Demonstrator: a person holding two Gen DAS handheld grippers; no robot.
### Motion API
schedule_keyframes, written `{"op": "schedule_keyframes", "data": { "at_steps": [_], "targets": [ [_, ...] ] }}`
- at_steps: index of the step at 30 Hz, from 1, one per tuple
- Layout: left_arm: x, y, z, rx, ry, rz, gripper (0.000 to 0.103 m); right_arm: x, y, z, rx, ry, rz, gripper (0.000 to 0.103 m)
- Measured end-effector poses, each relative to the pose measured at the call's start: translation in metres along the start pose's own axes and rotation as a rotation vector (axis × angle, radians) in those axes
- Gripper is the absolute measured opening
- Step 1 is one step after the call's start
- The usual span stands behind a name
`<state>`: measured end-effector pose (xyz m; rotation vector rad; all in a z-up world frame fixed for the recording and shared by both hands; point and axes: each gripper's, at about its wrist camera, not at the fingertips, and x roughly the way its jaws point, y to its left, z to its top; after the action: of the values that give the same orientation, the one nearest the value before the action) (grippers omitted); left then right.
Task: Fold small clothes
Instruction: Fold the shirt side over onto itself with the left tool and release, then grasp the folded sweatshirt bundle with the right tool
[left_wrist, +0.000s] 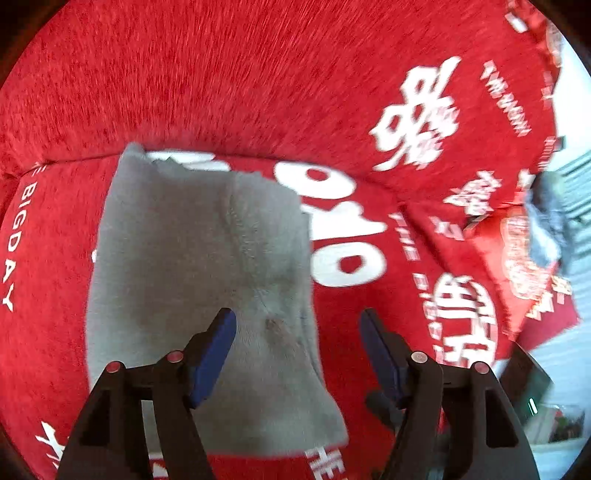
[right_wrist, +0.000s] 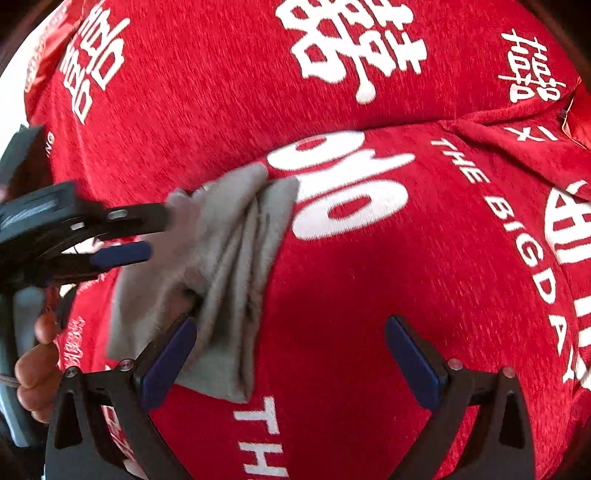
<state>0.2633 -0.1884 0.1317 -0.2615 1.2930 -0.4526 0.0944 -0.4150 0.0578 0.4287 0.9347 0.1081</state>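
A small grey garment (left_wrist: 199, 258) lies folded on the red cover (left_wrist: 221, 74), smooth in the left wrist view. My left gripper (left_wrist: 297, 332) hovers over its right edge, open, with nothing pressed between its blue pads. In the right wrist view the same grey garment (right_wrist: 229, 258) shows bunched folds along its near side. My right gripper (right_wrist: 293, 354) stands wide open, its left fingertip (right_wrist: 173, 350) at the garment's near edge and red cover under the gap. The left gripper (right_wrist: 147, 236) reaches in from the left, open, by the garment's far corner.
The red cover (right_wrist: 369, 295) bears white characters and "THE BIG DAY" lettering, with a seam or step running across behind the garment. A person's hand (right_wrist: 37, 369) holds the left gripper's handle. A blue-grey cloth (left_wrist: 546, 221) and a dark object (left_wrist: 524, 376) sit past the cover's right edge.
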Motion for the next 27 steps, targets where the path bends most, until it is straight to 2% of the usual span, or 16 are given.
{"op": "schedule_keyframes", "data": {
  "at_steps": [1, 2, 5, 6, 7, 9, 13, 16, 19, 21, 22, 24, 25, 27],
  "targets": [
    [-0.009, 0.004, -0.004, 0.007, -0.016, -0.021, 0.07, -0.002, -0.001, 0.003, 0.005, -0.007, 0.013, 0.102],
    [-0.015, 0.009, -0.008, 0.015, -0.035, -0.009, 0.07, -0.004, -0.001, 0.008, 0.01, -0.013, 0.032, 0.102],
    [-0.015, 0.021, -0.025, 0.081, -0.086, 0.232, 0.07, -0.002, 0.0, 0.024, -0.002, -0.033, 0.083, 0.102],
    [-0.013, 0.025, -0.032, 0.101, -0.102, 0.291, 0.07, 0.001, 0.001, 0.031, -0.008, -0.031, 0.097, 0.102],
    [-0.011, 0.029, -0.04, 0.11, -0.106, 0.312, 0.07, 0.007, 0.002, 0.039, -0.013, -0.029, 0.117, 0.101],
    [-0.006, 0.035, -0.05, 0.108, -0.097, 0.301, 0.07, 0.025, 0.005, 0.06, -0.009, -0.011, 0.19, 0.099],
    [0.013, 0.036, -0.061, 0.128, -0.093, 0.331, 0.07, 0.069, 0.004, 0.092, 0.035, 0.056, 0.216, 0.082],
    [0.024, 0.033, -0.066, 0.16, -0.085, 0.351, 0.07, 0.105, 0.004, 0.107, 0.06, 0.122, 0.185, 0.078],
    [0.031, 0.03, -0.07, 0.185, -0.089, 0.351, 0.07, 0.124, 0.008, 0.113, 0.075, 0.14, 0.233, 0.078],
    [0.033, 0.031, -0.07, 0.189, -0.086, 0.35, 0.07, 0.133, 0.01, 0.112, 0.08, 0.147, 0.23, 0.063],
    [0.033, 0.031, -0.069, 0.185, -0.086, 0.343, 0.07, 0.135, 0.01, 0.111, 0.077, 0.152, 0.242, 0.044],
    [0.032, 0.031, -0.068, 0.177, -0.083, 0.323, 0.07, 0.137, 0.014, 0.11, 0.062, 0.161, 0.286, 0.029],
    [0.03, 0.03, -0.067, 0.172, -0.077, 0.301, 0.07, 0.134, 0.019, 0.111, 0.039, 0.146, 0.277, 0.008],
    [0.029, 0.025, -0.067, 0.169, -0.067, 0.247, 0.07, 0.12, 0.031, 0.117, -0.029, 0.105, 0.263, 0.008]
  ]
}}
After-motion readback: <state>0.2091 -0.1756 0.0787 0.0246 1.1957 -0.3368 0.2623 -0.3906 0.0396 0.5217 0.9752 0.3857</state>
